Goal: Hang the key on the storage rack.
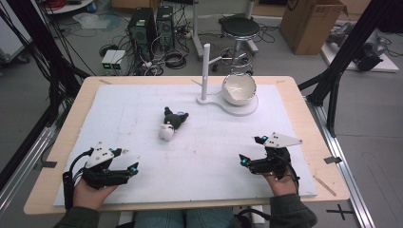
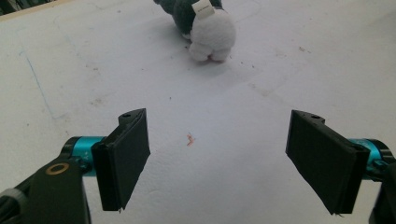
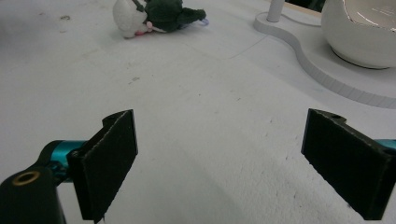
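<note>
1. Both the left gripper and the right gripper rest wide open, holding nothing.
2. The plush toy lies mid-table, its long axis running nearly away from the person.
3. Neither hand looks clearly nearer.

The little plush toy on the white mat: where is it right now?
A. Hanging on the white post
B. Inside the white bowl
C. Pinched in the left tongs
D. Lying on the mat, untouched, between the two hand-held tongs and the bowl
D: the plush toy lies on its side on the white mat, apart from the open left tongs, the open right tongs and the white bowl.
</note>
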`<action>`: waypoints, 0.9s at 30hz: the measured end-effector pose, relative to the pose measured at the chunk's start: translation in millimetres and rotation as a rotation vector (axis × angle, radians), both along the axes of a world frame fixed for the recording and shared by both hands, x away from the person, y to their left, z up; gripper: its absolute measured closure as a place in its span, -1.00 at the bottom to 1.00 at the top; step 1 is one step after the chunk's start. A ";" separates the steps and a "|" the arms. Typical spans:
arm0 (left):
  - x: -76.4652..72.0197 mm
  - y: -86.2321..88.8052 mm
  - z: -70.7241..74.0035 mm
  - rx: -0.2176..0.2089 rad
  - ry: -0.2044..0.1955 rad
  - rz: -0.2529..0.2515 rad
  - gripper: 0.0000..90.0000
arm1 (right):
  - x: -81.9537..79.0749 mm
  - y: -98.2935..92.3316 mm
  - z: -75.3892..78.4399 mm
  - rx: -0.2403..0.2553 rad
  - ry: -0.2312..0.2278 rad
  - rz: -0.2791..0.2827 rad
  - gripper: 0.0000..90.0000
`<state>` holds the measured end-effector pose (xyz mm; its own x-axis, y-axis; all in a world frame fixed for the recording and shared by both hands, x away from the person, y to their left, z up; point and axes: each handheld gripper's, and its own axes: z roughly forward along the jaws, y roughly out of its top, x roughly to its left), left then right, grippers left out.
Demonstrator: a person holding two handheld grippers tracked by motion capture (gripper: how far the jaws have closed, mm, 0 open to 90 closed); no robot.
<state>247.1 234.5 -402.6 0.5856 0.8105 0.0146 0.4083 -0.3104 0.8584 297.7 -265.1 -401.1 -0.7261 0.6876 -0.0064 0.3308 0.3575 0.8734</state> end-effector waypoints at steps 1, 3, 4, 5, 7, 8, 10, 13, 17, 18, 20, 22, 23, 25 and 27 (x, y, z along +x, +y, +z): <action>0.1 -0.3 0.3 -0.006 0.001 -0.004 -0.52 | -0.1 -0.1 -0.1 0.001 0.000 -0.001 -0.78; -0.3 -0.8 0.5 -0.013 0.000 -0.006 -0.52 | -0.5 0.3 -0.2 0.003 0.008 0.000 -0.78; -0.8 -1.5 0.8 -0.013 -0.003 -0.012 -0.52 | -0.1 0.5 -0.3 0.002 0.004 0.004 -0.78; -0.8 -1.5 0.8 -0.013 -0.003 -0.012 -0.52 | 0.0 0.6 -0.2 0.001 0.005 0.005 -0.78; -0.7 -2.0 0.6 -0.011 -0.001 -0.014 -0.52 | 0.2 1.0 -0.1 0.004 0.003 0.006 -0.78; -0.6 -2.1 0.6 -0.012 -0.001 -0.014 -0.52 | -0.1 1.2 -0.1 0.006 0.008 0.005 -0.78; -0.3 -2.1 0.8 -0.015 0.001 -0.015 -0.52 | -0.2 0.7 -0.4 -0.003 0.003 0.006 -0.78; -0.4 -2.8 1.4 -0.017 -0.002 -0.017 -0.52 | -1.5 -0.4 0.3 0.002 0.001 0.005 -0.78; 1.3 -3.5 2.8 -0.014 -0.001 -0.024 -0.51 | -2.5 -2.7 1.9 0.009 -0.006 -0.004 -0.78; 1.3 -3.5 2.8 -0.014 -0.001 -0.024 -0.51 | -2.5 -3.3 2.1 0.009 -0.009 -0.008 -0.78; 1.1 -3.8 4.4 -0.014 -0.007 -0.026 -0.51 | -2.5 -3.9 2.1 0.011 -0.005 -0.007 -0.78; 0.9 -5.2 6.3 -0.012 -0.011 -0.034 -0.51 | -2.4 -4.2 1.7 0.008 -0.001 -0.007 -0.78; 0.9 -5.2 6.3 -0.012 -0.011 -0.034 -0.51 | -2.4 -4.2 1.7 0.008 -0.001 -0.007 -0.78; 1.5 -7.4 8.6 -0.011 -0.017 -0.040 -0.51 | -2.3 -4.0 1.4 0.002 0.000 -0.003 -0.78; 2.0 -8.1 9.8 -0.011 -0.020 -0.041 -0.51 | -3.0 -3.2 1.6 -0.002 0.002 0.001 -0.78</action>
<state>249.1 226.4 -392.8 0.6177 0.7862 0.0178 0.3782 -0.3168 0.8698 294.7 -268.2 -399.4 -0.7265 0.6872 -0.0062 0.3321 0.3590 0.8722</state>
